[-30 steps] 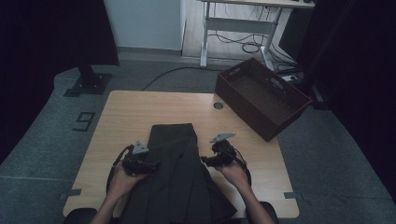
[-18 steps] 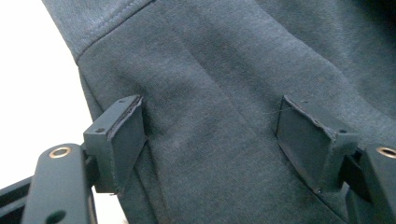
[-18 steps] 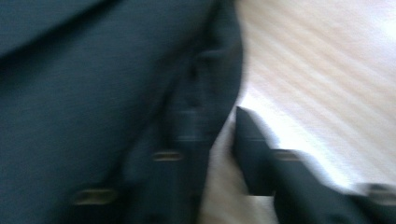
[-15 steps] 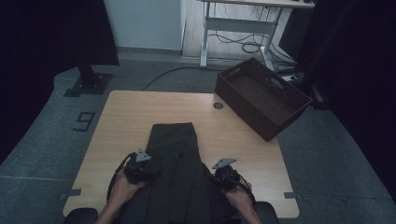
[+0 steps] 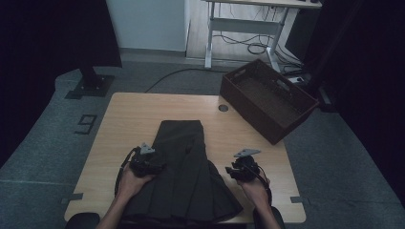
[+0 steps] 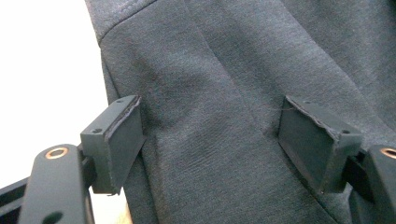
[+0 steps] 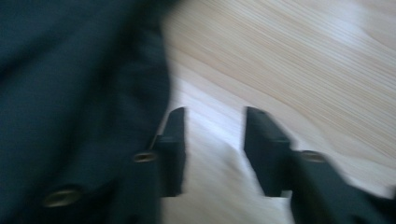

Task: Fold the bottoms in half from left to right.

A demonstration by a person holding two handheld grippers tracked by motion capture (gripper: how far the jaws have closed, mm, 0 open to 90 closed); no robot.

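High view: dark garment [image 5: 184, 176] spread lengthwise on the wooden table [image 5: 133, 114], near end hanging over the near edge. Left gripper [image 5: 147, 161] on the garment's left border, right gripper [image 5: 244, 168] just off its right border, over bare wood. Brown crate [image 5: 267, 98] on the table's far right corner. A "9" marked on the floor [image 5: 86, 124] to the left; no other readable writing.

Left gripper view: jaws spread wide, having just been opening, dark cloth [image 6: 224, 102] lying between them, pads not pressing it.

Right gripper view: blurred; jaws narrowly parted, having just been opening, bare wood [image 7: 280, 60] between them, garment's edge [image 7: 70, 93] just beside.
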